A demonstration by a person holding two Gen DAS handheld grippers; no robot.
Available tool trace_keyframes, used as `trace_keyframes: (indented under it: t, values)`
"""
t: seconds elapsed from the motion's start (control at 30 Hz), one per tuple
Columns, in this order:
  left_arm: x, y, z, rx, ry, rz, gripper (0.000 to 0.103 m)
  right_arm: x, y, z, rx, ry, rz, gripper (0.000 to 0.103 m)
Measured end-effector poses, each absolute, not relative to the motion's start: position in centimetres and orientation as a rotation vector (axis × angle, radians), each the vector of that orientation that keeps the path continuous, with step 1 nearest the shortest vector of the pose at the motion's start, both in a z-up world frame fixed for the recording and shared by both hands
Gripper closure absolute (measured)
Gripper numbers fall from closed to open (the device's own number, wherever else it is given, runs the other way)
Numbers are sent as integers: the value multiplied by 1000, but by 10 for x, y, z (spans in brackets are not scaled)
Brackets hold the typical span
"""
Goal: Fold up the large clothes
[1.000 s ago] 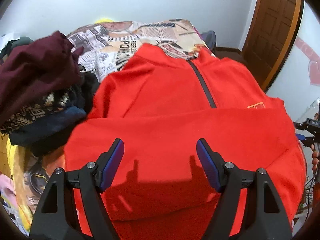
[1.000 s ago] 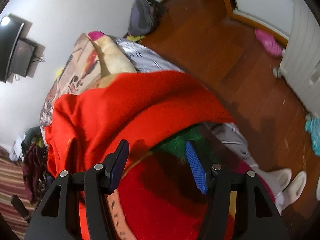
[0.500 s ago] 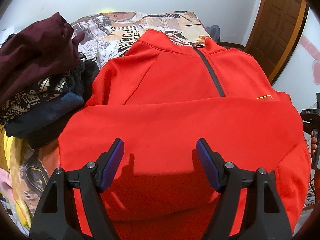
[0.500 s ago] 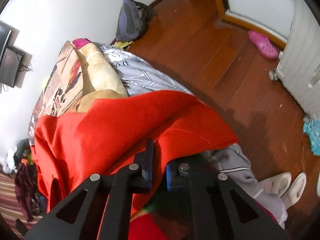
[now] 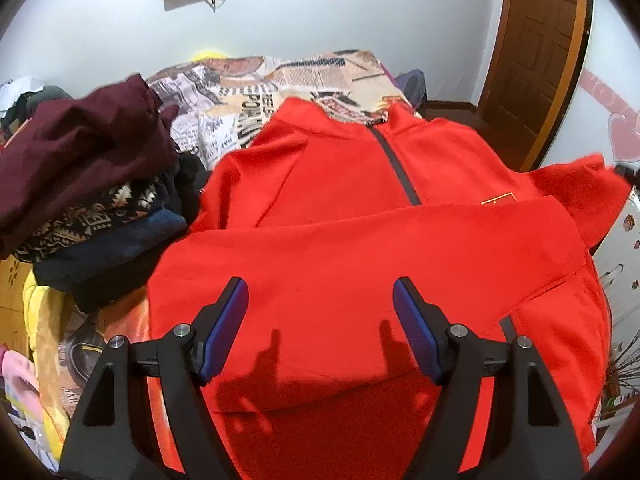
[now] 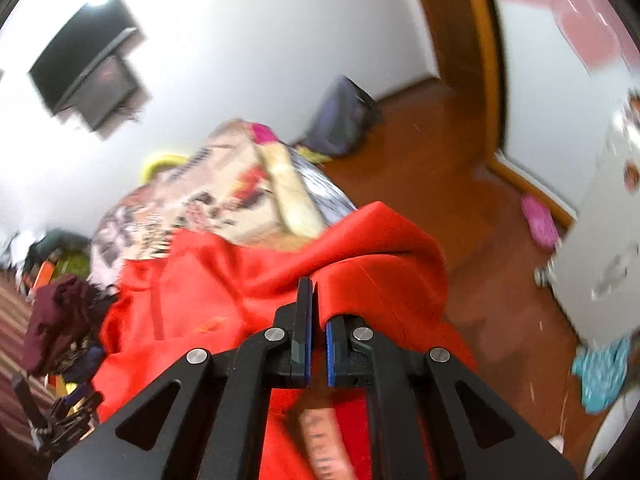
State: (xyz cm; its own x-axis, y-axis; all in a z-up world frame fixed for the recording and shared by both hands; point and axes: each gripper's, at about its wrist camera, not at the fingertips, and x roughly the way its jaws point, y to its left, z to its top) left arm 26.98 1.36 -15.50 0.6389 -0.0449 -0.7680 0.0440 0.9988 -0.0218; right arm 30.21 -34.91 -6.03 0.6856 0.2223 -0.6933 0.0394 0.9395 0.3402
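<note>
A large red zip jacket point(image 5: 360, 208) lies face up on the bed, one sleeve folded flat across its chest. My left gripper point(image 5: 320, 312) is open and empty, hovering above the folded sleeve. My right gripper point(image 6: 316, 312) is shut on the red jacket's point(image 6: 240, 280) right edge and holds that fabric lifted off the bed; the lifted flap shows at the right in the left wrist view point(image 5: 588, 184).
A pile of dark clothes point(image 5: 80, 168), maroon on top, sits left of the jacket. The bed has a newspaper-print cover point(image 5: 256, 92). A wooden door point(image 5: 540, 52) and wood floor point(image 6: 420, 176) lie to the right, with a pink slipper point(image 6: 540, 226) and grey bag point(image 6: 344, 116).
My right gripper closed on the jacket's right edge and has lifted it up and inward. My left gripper stayed open above the jacket, its view tilting up slightly.
</note>
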Motion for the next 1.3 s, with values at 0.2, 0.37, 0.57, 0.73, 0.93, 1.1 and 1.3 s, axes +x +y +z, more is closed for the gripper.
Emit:
trace_keyframes:
  t: [0.2, 0.37, 0.57, 0.73, 0.93, 1.1, 1.3]
  values:
    - [252, 27, -141, 2, 833, -37, 29, 296, -275, -34, 220, 744, 249, 99]
    - [241, 40, -139, -5, 826, -19, 29, 297, -219, -69, 151, 825, 366, 99]
    - [232, 51, -143, -21, 837, -7, 29, 302, -179, -125, 123, 1017, 433, 97]
    - [230, 53, -149, -29, 852, -3, 29, 300, -177, -142, 112, 1124, 448, 94]
    - [234, 48, -153, -26, 865, -12, 29, 285, -201, -117, 157, 1060, 453, 70]
    - [241, 37, -151, -21, 858, -26, 29, 273, -241, -91, 223, 944, 370, 56]
    - [249, 21, -150, -8, 854, -47, 29, 277, -299, -100, 410, 917, 197, 53]
